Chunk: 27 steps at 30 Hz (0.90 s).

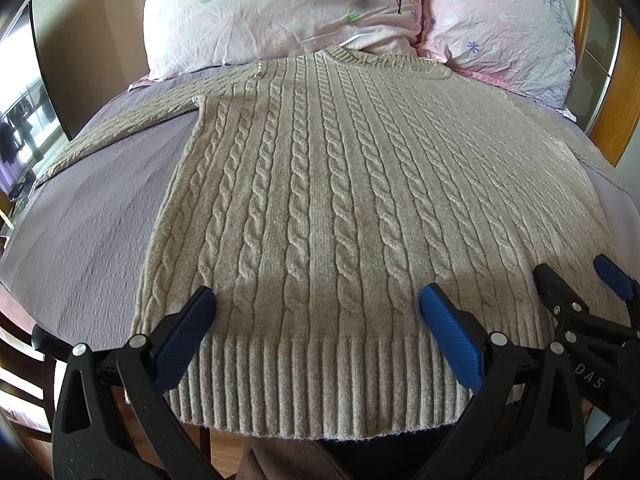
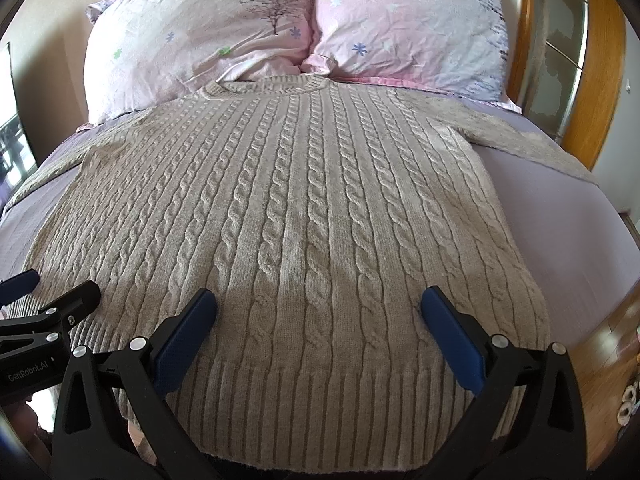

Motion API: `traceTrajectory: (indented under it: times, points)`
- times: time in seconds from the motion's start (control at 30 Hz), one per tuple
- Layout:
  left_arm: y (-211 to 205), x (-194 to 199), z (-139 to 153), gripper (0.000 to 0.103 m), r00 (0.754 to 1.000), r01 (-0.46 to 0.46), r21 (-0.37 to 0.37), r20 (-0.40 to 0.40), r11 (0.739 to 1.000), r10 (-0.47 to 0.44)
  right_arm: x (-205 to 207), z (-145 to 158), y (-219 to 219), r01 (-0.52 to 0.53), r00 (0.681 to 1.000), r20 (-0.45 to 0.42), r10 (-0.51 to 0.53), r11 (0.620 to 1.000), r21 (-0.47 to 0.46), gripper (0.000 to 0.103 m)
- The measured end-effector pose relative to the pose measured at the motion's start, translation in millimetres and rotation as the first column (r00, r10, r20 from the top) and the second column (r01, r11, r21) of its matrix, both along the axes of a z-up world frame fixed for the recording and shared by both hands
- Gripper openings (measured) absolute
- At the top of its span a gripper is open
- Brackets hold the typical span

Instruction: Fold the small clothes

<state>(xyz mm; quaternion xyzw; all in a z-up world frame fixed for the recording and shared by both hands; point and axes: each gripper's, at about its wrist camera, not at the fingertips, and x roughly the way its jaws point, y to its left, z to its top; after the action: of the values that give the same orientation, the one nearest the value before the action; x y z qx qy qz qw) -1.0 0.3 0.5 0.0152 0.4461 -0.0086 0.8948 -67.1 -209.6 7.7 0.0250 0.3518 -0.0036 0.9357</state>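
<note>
Beige cable-knit sweater (image 1: 320,184) spread flat, front up, on a lavender-sheeted bed (image 1: 88,216), neckline toward two pink floral pillows (image 1: 280,4). Left gripper (image 1: 318,304) and right gripper (image 2: 319,304) hover side by side above the ribbed hem, fingers spread wide, holding nothing.

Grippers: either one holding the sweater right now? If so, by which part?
Nothing held. Left gripper and right gripper are both open, hovering over the hem end of the flat-lying sweater.
</note>
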Motion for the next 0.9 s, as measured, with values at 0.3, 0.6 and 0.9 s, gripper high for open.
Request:
traceTrajectory:
  times: [0.3, 0.6, 0.9]
  points:
    - [13, -3, 7, 0.101, 0.992, 0.097, -0.075, 0.083, 0.992, -0.090, 19, 48, -111, -0.035, 0.987, 0.163, -0.006, 0.968, 0.250, 0.102]
    - [77, 52, 39, 0.101, 0.972, 0.062, -0.245, 0.236, 0.968, -0.002, 102, 49, -383, 0.553, 0.796, -0.077, -0.601, 0.669, 0.496, 0.048]
    - [143, 95, 51, 0.101, 0.949, -0.024, -0.410, 0.276, 0.912, 0.150, 159, 4, -473, 0.722, 0.626, -0.264, -0.734, 0.416, 0.553, 0.028]
